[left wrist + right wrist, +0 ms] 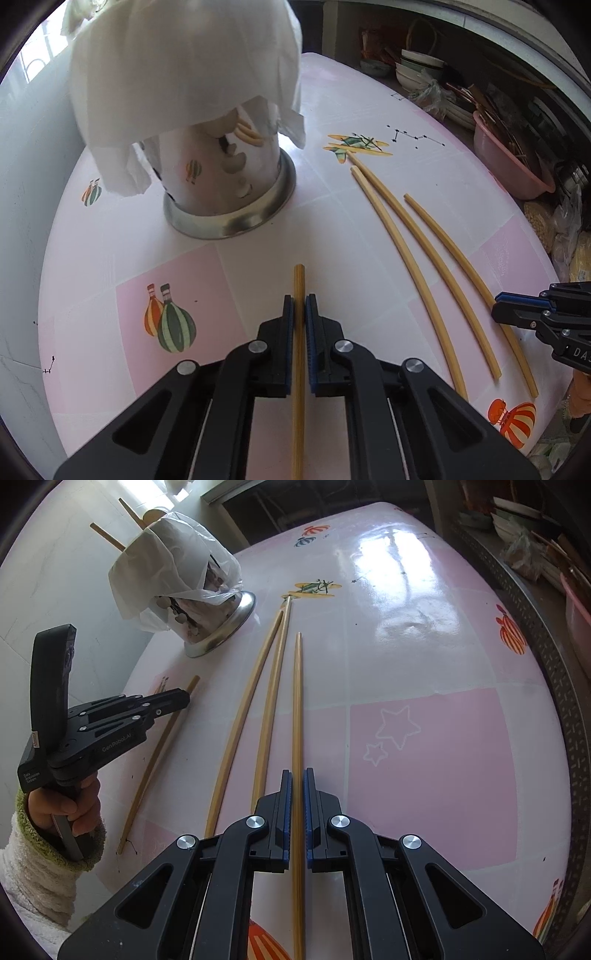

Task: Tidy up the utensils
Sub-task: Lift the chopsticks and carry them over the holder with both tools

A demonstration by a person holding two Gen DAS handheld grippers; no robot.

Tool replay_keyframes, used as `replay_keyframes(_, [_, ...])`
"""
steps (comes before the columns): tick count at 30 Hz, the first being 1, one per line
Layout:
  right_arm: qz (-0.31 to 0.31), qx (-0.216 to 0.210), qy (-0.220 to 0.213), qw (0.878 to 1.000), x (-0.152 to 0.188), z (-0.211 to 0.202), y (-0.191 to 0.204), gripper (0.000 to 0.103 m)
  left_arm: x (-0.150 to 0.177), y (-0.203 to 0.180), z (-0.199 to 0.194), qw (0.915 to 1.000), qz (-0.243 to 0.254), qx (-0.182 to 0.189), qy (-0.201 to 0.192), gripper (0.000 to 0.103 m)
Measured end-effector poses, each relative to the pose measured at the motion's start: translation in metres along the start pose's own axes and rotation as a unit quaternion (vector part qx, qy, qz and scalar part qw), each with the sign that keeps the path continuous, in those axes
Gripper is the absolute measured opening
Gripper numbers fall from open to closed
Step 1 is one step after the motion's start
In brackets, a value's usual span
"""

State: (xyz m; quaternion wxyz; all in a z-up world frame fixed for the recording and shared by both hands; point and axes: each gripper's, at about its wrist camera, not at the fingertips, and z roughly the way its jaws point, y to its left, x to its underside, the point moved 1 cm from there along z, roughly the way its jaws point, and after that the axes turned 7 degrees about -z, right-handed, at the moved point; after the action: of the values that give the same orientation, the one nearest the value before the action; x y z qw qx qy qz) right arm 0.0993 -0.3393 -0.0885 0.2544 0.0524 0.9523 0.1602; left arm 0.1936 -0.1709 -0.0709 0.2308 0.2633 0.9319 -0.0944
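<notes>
Left gripper (183,698) body reads "GenRobot.AI", its handle block "Data Acquisition System"; right gripper (496,308) side shows the letters "DA"

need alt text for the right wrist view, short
The right hand-held gripper is shut on one chopstick lying on a pink patterned table, with two more chopsticks just left of it. Further left, the left hand-held gripper pinches a fourth chopstick near a plastic-covered metal utensil holder.
</notes>
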Motion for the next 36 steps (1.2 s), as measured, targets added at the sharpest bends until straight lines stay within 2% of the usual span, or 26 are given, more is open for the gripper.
replay_keyframes(5, [-0.017,0.018,0.007,1.0,-0.012,-0.001,0.004,0.015,0.001,0.022,-0.026,0.9992,-0.029,0.005,-0.028,0.006])
replay_keyframes(18, [-0.086,0.088,0.017,0.992,-0.063,0.027,0.02,0.018,0.004,0.076,-0.099,0.9891,-0.091,0.02,-0.114,0.006])
replay_keyframes(27, [-0.119,0.123,0.037,0.985,-0.076,0.043,0.026,0.014,0.005,0.095,-0.131,0.9803,-0.115,0.023,-0.159,0.005])
replay_keyframes(31, [-0.144,0.149,0.032,0.978,-0.074,0.045,0.034,0.005,0.006,0.099,-0.145,0.976,-0.123,0.024,-0.178,0.005])
replay_keyframes(36, [-0.123,0.131,0.004,0.984,-0.069,0.026,0.035,0.004,0.009,0.103,-0.154,0.9727,-0.128,0.021,-0.192,0.005])
